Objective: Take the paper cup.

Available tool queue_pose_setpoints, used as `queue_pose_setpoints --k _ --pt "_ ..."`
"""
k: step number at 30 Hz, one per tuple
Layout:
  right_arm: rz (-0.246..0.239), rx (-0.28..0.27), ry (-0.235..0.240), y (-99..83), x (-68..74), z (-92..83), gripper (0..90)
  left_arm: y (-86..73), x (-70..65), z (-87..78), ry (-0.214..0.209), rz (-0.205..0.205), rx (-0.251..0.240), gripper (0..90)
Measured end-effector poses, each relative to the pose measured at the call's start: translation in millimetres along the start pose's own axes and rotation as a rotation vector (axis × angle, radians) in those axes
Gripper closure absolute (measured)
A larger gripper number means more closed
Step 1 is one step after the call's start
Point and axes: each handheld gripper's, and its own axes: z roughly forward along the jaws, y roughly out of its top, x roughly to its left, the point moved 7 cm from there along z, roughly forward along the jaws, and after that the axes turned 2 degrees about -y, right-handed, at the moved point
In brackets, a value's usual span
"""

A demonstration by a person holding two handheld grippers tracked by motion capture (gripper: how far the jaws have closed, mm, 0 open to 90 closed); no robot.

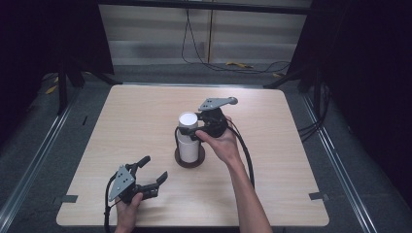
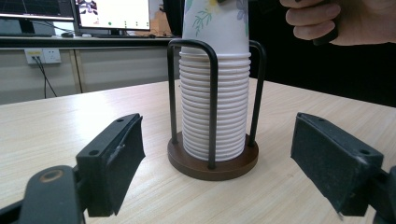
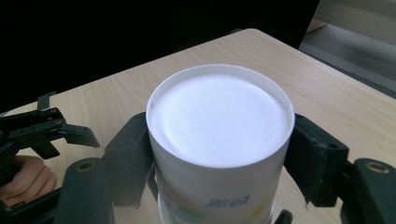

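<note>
Gripping the top paper cup [image 3: 219,140] at table centre, right gripper [image 1: 190,130] pads press its sides. Left gripper [image 1: 150,171] at 7 o'clock, jaws apart, empty.

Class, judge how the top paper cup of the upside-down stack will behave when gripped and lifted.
The top paper cup probably dents easily: thin walls, squeezed near its stiffer base. Likely very light. It may drag nested cups along, since the stack sits tightly inside the wire holder.

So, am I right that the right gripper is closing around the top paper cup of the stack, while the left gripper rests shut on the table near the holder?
Not quite: the left gripper is open, not shut. The left gripper view shows its jaws standing wide apart with nothing between them. The rest holds: the right gripper has its jaws on either side of the top paper cup of the stack in the holder.
</note>
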Motion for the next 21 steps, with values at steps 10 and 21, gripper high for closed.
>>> queue_pose_setpoints --k 10,21 --pt "-0.006 0.039 0.000 6.2 0.9 -0.6 31.6 -0.5 0.5 -0.9 -0.004 0.008 0.010 17.0" --pt "0.000 0.018 -0.001 10.0 0.3 -3.9 32.8 -0.4 0.5 -1.0 -0.001 0.009 0.008 17.0"
